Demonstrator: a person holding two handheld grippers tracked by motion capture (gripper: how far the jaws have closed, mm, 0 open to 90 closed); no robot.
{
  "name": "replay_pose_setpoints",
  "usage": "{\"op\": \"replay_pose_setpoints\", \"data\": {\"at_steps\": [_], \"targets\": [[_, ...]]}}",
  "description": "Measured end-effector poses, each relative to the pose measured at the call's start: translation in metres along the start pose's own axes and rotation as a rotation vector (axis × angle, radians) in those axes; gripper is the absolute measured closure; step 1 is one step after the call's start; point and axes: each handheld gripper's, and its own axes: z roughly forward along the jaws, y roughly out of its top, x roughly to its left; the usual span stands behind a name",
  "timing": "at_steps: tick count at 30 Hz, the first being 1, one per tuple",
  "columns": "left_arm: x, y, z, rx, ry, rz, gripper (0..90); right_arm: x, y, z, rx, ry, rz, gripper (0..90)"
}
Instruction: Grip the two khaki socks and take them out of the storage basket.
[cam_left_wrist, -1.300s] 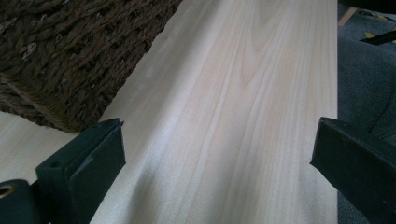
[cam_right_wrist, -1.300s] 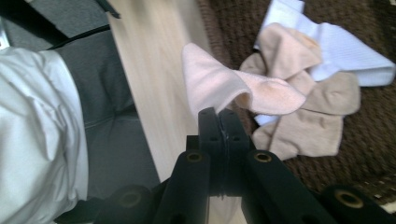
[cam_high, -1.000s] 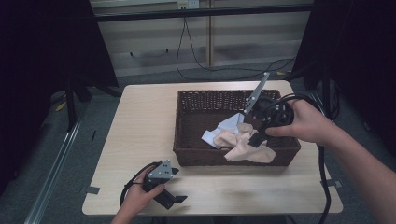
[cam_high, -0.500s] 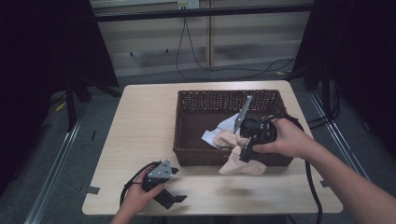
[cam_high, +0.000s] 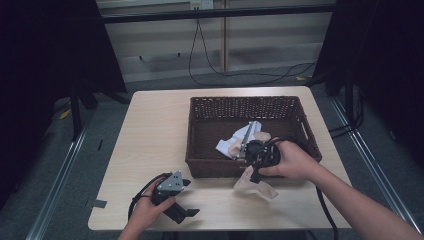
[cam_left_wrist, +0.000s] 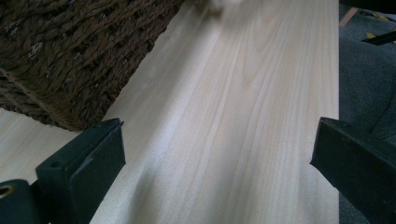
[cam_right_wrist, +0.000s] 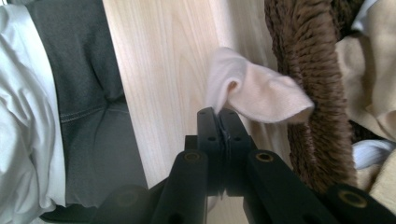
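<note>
Right gripper (cam_right_wrist: 218, 112), centre of the right gripper view: the two black jaws are pressing flat together, no gap between them, and pinching an edge of a pale pink soft cloth sock (cam_right_wrist: 254, 91). The sock is folding over just above the jaw tips and leaning toward the dark brown woven wicker basket (cam_right_wrist: 317, 93) at the right of that frame; whether cloth and rim are touching cannot be told.

High view: the right gripper (cam_high: 256, 175) is sitting lower centre-right, at the basket's (cam_high: 200, 167) near wall, with the hand wrapping the body. The sock (cam_high: 252, 185) is hanging below it, outside the basket, drooping onto the light wooden table (cam_high: 150, 135) just in front of the near wall. Inside the basket more pale cloth pieces (cam_high: 237, 145) are lying in a heap, cream and white.

Left gripper (cam_high: 182, 212), lower left of the high view: resting on the table near the front edge, well apart from the basket, hand over it. In the left gripper view the jaws are standing wide apart, one at each lower corner of the frame, gripping nothing, with bare table (cam_left_wrist: 233, 116) between them and the basket corner (cam_left_wrist: 70, 60) at upper left.
</note>
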Motion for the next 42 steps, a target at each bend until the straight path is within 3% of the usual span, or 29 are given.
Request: {"op": "replay_pose_setpoints", "data": {"at_steps": [4,11,18,24,32,42], "targets": [[0.0,0.0,0.0,0.002,0.0,0.003,2.4,0.0,0.0,0.004,0.002,-0.004,-0.01,84.8],[0.0,0.0,0.0,0.0,-0.001,0.0,2.4,0.003,-0.002,-0.005,-0.023,-0.014,-0.022,61.9],[0.0,0.0,0.001,0.009,-0.003,0.01,2.4,0.0,-0.002,-0.036,-0.095,-0.025,0.038,37.7],[0.0,0.0,0.002,0.003,-0.005,0.005,2.4,-0.013,0.0,-0.059,-0.119,-0.073,0.104,20.5],[0.0,0.0,0.001,0.004,-0.006,0.008,2.4,-0.05,-0.002,-0.061,-0.133,-0.154,0.211,15.1],[0.001,-0.001,0.0,-0.004,-0.006,0.0,2.4,-0.078,0.003,-0.036,-0.092,-0.208,0.253,14.8]]}}
